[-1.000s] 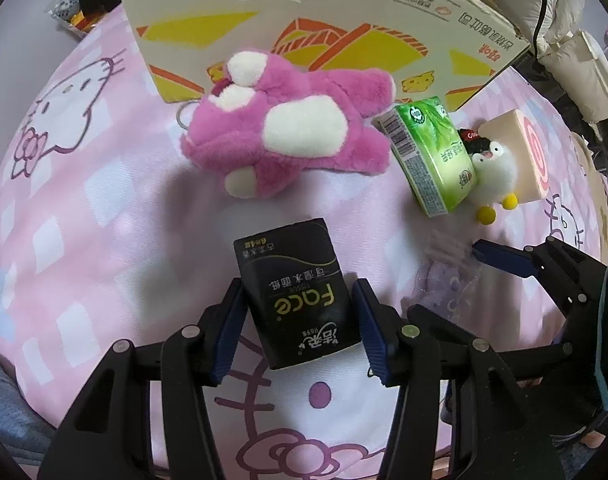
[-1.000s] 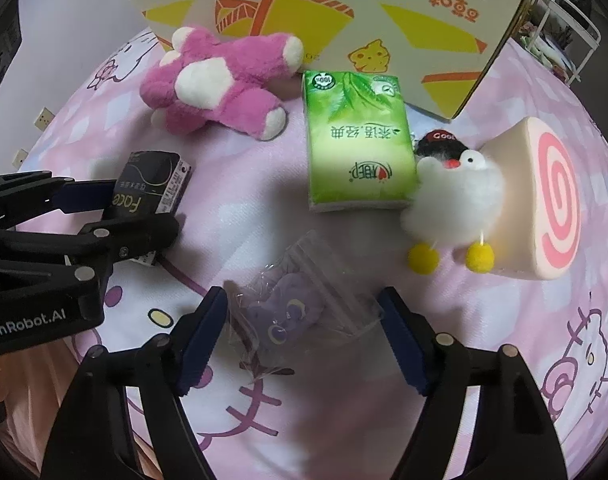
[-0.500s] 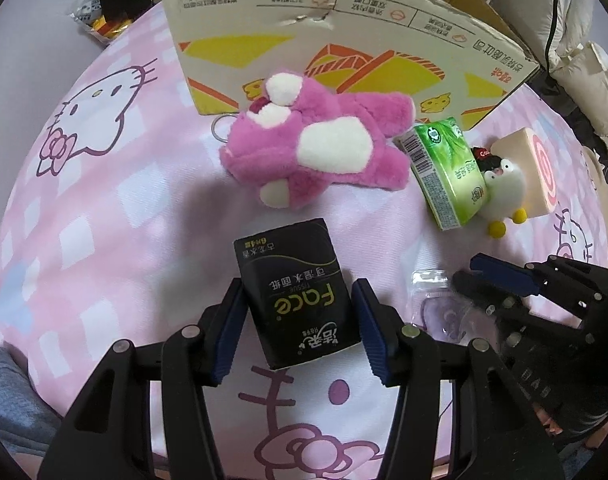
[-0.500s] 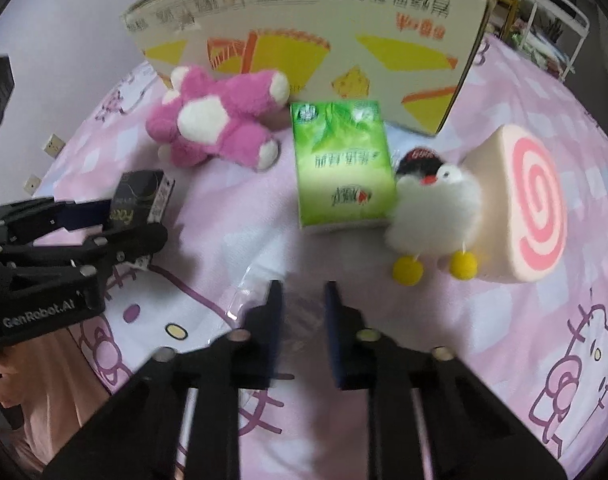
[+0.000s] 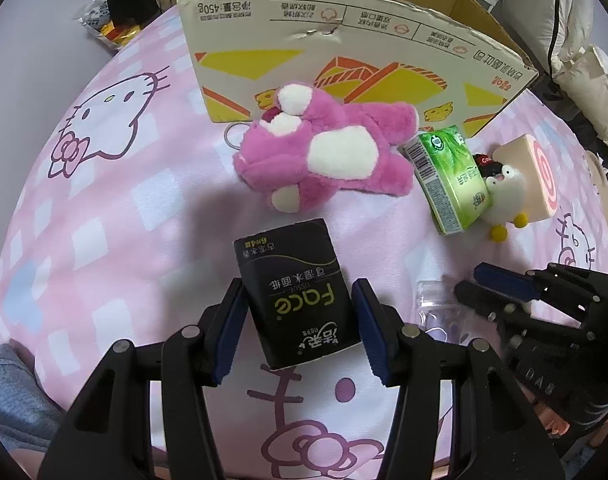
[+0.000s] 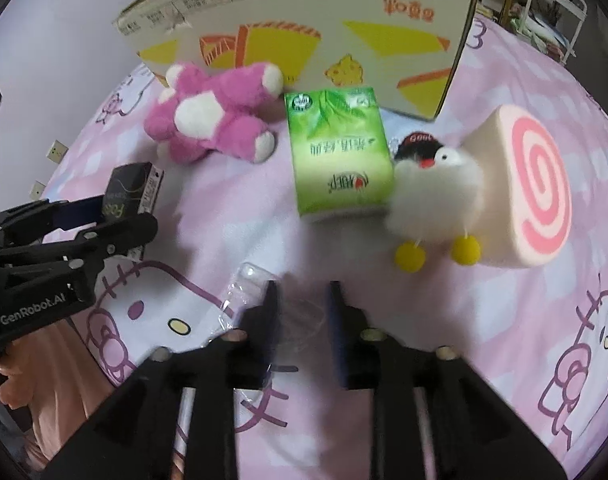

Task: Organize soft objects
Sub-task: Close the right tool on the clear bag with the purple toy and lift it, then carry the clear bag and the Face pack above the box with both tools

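My left gripper (image 5: 297, 312) is shut on a black tissue pack (image 5: 295, 292) and holds it above the pink bedspread. My right gripper (image 6: 301, 312) is shut on a clear plastic bag (image 6: 243, 300) with a small purple item, lifted off the spread; it also shows in the left wrist view (image 5: 436, 312). Ahead lie a pink plush bear (image 5: 324, 156), a green tissue pack (image 6: 336, 152), a white penguin plush (image 6: 436, 192) and a swirl-cake squishy (image 6: 532, 192). An open cardboard box (image 5: 344, 40) stands behind them.
The Hello Kitty bedspread (image 5: 103, 200) covers the whole surface. Snack packets (image 5: 103, 28) lie at the far left on the floor. A white rack (image 6: 552, 12) stands beyond the bed at the right.
My right gripper shut on the clear bag and lifted it. My left gripper rose and pulled back with the black pack, so the box and toys look farther away.
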A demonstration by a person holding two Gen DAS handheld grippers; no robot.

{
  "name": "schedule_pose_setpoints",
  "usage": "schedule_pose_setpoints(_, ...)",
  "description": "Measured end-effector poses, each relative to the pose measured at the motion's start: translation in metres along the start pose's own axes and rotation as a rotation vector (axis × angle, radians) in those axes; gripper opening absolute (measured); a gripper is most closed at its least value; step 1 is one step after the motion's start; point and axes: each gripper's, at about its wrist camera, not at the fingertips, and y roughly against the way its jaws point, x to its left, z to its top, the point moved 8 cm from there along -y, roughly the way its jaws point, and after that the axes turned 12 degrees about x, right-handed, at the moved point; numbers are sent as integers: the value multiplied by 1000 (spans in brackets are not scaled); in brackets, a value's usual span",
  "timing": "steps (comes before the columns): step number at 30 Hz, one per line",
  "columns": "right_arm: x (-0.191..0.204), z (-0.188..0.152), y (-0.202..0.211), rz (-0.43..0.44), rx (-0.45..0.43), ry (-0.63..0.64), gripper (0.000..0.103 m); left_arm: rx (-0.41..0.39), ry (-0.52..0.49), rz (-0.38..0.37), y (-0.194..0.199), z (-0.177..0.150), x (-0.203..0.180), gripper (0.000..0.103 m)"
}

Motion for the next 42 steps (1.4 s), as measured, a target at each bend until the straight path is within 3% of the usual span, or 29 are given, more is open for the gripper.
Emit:
schedule_pose_setpoints(2, 4, -2, 1, -4, 1, 2, 63, 1, 3, 18, -1, 1, 1, 52)
schedule_pose_setpoints(4, 8, -4, 4, 13, -2, -4, 64, -5, 10, 40, 0, 1, 2, 52)
schedule_pose_setpoints(7, 9, -13, -2, 85, 32, -79, 74, -15, 21, 39, 3, 3, 6, 52)
schedule_pose_setpoints(10, 16, -19, -15, 106, 86, -82, 74, -17, 24, 72, 4, 3, 11, 52)
schedule_pose_setpoints(14, 20, -14, -16, 92, 62, -97, 74, -16, 20, 71, 4, 4, 12, 53)
schedule_pose_setpoints(20, 39, -10, -29, -73, 83, -11, 69, -3, 29, 70, 0, 4, 13, 53)
schedule_pose_setpoints(21, 39, -10, -28, -78, 81, -7, 64, -3, 29, 69, 0, 5, 13, 53)
schedule_pose_setpoints(28, 40, -8, -24, -80, 50, 2, 62, -21, 37, 65, 3, 6, 15, 53)
schedule_pose_setpoints(31, 30, -5, -13, -84, 2, -21, 60, -34, 43, 54, 5, 7, 16, 52)
schedule_pose_setpoints(37, 23, 5, 29, -84, -189, -28, 60, -67, 39, 42, 13, 8, 15, 52)
schedule_pose_setpoints(42, 13, 8, 65, -75, -347, -37, 60, -225, 25, 16, 45, 16, 10, 52)
